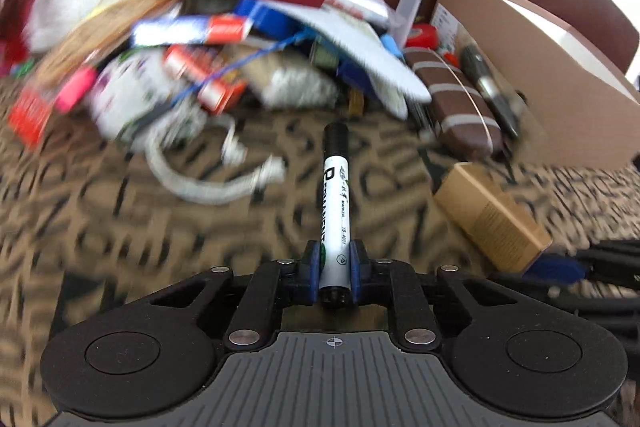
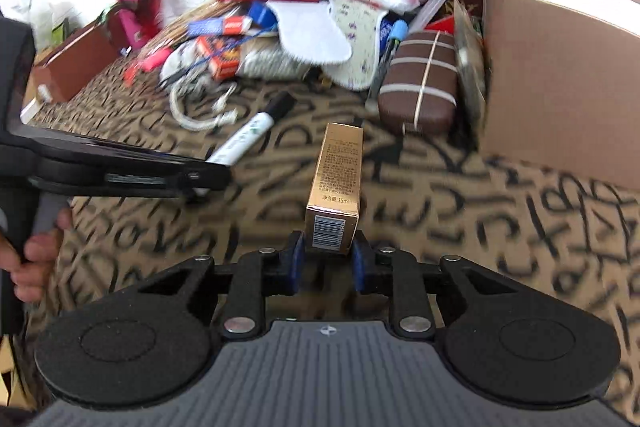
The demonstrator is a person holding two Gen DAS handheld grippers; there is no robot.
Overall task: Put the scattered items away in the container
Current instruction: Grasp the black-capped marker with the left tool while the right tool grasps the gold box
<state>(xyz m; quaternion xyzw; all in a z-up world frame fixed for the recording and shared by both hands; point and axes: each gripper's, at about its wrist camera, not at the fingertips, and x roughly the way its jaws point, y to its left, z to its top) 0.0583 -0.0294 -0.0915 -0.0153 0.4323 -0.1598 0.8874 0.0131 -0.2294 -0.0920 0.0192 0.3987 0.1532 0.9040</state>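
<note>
Left gripper clamps a marker by its tail end, black cap pointing straight ahead over the patterned surface. Right gripper pinches a gold box at its barcode end, the box reaching forward from the jaws. Ahead of both sits a blurred heap of clutter, with a brown striped case ahead and to the right. Further right stands a cardboard box, probably the container, though its opening is hard to make out.
</note>
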